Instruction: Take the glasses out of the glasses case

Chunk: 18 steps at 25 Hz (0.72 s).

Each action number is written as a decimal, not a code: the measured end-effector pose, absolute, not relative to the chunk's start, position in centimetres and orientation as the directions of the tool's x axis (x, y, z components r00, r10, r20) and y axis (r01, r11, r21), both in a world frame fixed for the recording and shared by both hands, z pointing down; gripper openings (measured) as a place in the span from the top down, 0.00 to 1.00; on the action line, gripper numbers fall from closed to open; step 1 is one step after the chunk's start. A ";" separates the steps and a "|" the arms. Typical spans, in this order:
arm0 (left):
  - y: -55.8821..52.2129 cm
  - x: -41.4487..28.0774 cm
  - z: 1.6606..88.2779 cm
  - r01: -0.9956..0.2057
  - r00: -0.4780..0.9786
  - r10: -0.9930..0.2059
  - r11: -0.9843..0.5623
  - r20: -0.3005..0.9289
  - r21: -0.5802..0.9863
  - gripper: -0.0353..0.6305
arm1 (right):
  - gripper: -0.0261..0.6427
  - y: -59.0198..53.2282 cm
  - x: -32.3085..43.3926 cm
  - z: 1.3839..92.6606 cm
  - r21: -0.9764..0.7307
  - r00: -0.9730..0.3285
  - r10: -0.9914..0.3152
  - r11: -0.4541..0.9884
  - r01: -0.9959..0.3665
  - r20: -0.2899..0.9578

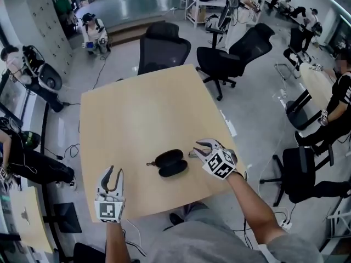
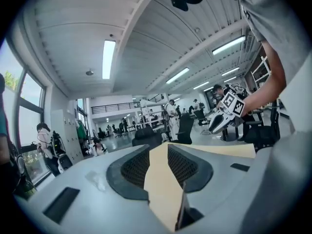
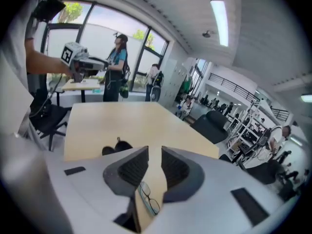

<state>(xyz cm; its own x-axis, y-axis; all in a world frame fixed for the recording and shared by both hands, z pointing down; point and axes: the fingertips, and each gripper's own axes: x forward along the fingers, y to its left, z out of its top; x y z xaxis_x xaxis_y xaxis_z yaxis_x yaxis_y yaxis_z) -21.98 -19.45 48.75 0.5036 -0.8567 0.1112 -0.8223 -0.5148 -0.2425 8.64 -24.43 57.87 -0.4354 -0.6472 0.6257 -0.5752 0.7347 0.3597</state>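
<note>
Swivel chairs and people are filling a big hall around the pale wooden table (image 1: pixel 137 114). Over its near edge the left gripper (image 1: pixel 113 175) is hovering, jaws partly apart with nothing between them. The right gripper (image 1: pixel 197 148) is hovering likewise, jaws partly apart and gripping nothing. The glasses (image 3: pixel 148 199) are lying on the table beneath it, showing through its gap. Just left of it the black glasses case (image 1: pixel 171 163) is lying open.

Grey short-sleeved shirt (image 1: pixel 219 240). Pale grey left hand-held gripper (image 1: pixel 115 172) and right hand-held gripper (image 1: pixel 196 148): dark ribbed pads, white cube with black square markers behind each.
</note>
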 end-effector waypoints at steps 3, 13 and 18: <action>-17.8 -22.1 44.4 -0.837 0.508 -0.861 -0.498 0.014 -0.226 0.82 | 0.94 -23.4 6.6 52.4 0.314 -0.523 -0.690 0.707 -0.633 0.501; -12.9 -21.0 31.5 -0.821 0.563 -0.806 -0.520 -0.184 -0.237 0.94 | 0.95 -17.4 2.9 31.4 0.171 -0.728 -0.686 0.718 -0.675 0.009; -10.3 -20.0 27.5 -0.816 0.568 -0.785 -0.499 -0.247 -0.292 0.94 | 0.95 -13.4 1.5 25.9 0.301 -0.778 -0.619 0.726 -0.619 -0.108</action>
<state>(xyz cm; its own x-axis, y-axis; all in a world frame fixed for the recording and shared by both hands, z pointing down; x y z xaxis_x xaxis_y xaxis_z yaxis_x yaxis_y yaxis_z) -19.97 -10.33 27.46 0.5679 -0.7853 -0.2465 -0.8162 -0.4986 -0.2920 1.46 -13.36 25.88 -0.7781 -0.6189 -0.1075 -0.6187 0.7255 0.3013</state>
